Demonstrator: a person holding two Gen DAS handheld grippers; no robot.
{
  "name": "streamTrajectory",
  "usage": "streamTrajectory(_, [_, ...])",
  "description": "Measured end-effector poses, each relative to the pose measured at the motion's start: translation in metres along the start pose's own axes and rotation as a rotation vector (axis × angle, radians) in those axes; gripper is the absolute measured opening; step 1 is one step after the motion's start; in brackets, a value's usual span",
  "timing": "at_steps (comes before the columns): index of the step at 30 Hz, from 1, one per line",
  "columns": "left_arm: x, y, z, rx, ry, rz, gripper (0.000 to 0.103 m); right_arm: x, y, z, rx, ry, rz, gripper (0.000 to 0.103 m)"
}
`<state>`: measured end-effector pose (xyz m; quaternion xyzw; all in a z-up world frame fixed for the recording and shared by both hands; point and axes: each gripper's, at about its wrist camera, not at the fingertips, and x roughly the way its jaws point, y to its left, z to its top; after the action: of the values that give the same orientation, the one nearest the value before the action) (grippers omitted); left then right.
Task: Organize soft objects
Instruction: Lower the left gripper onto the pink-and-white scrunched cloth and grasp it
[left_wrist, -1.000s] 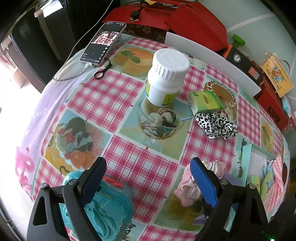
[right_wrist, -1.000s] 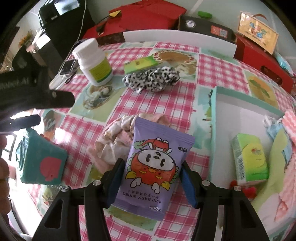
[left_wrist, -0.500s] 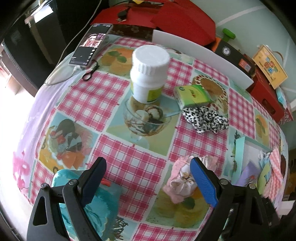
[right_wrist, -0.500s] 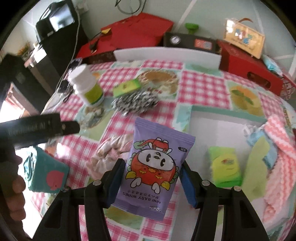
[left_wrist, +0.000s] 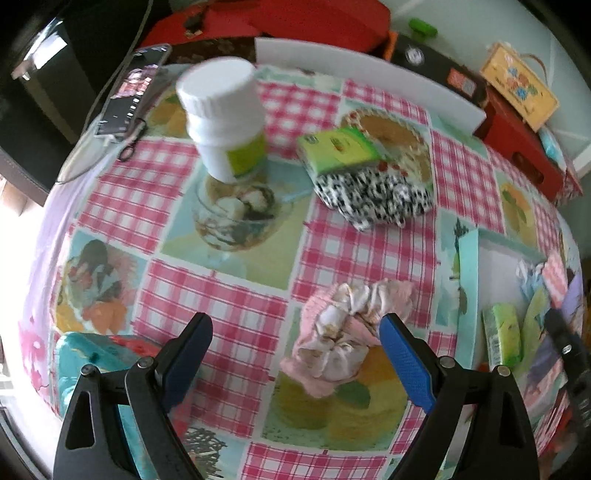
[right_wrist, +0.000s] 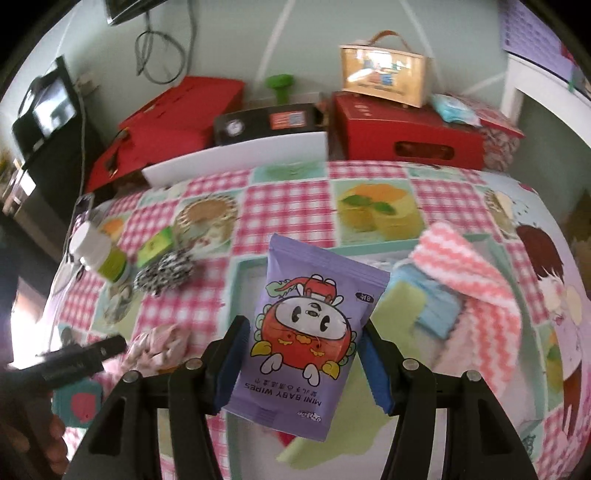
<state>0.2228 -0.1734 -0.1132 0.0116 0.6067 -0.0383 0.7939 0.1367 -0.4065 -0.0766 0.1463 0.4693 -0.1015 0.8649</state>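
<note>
My right gripper (right_wrist: 304, 350) is shut on a purple pack of baby wipes (right_wrist: 310, 328), held in the air over the mint-rimmed white tray (right_wrist: 242, 267). The tray holds a pink zigzag cloth (right_wrist: 472, 273), a blue cloth (right_wrist: 436, 299) and a green tissue pack (left_wrist: 504, 334). My left gripper (left_wrist: 295, 343) is open above the table, with a pink and cream scrunchie (left_wrist: 343, 332) lying between its blue pads, closer to the right one. A black-and-white spotted scrunchie (left_wrist: 373, 195) lies farther back beside a green tissue pack (left_wrist: 341, 149).
A white bottle (left_wrist: 225, 118) stands on the checked tablecloth at the back left, with a phone (left_wrist: 133, 92) beyond it. A teal pouch (left_wrist: 96, 354) lies under my left finger. Red boxes (right_wrist: 402, 129) and a white board (left_wrist: 365, 70) line the far edge.
My right gripper has lifted the wipes pack and carried it rightward over the tray. My left gripper has shifted right, so the pink scrunchie now lies between its pads.
</note>
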Motion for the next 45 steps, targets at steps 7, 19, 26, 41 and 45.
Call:
streamTrajectory(7, [0.016, -0.031, -0.008, 0.104, 0.029, -0.003, 0.092, 0.0, -0.002, 0.0, 0.002, 0.006, 0.003, 0.062])
streamTrajectory(19, [0.045, -0.045, -0.021, 0.151, 0.096, 0.025, 0.092, 0.0, 0.001, -0.001, -0.007, 0.005, 0.009, 0.062])
streamTrajectory(26, [0.047, -0.04, -0.02, 0.114, 0.085, 0.013, 0.093, -0.001, -0.001, -0.001, 0.004, 0.002, 0.01, 0.062])
streamTrajectory(41, [0.06, -0.038, -0.014, 0.069, 0.106, 0.011, 0.103, -0.001, -0.002, -0.001, 0.008, 0.006, 0.007, 0.062])
streamTrajectory(45, [0.051, -0.049, -0.014, 0.083, 0.099, 0.013, 0.096, -0.001, -0.003, -0.001, 0.009, 0.003, 0.006, 0.062])
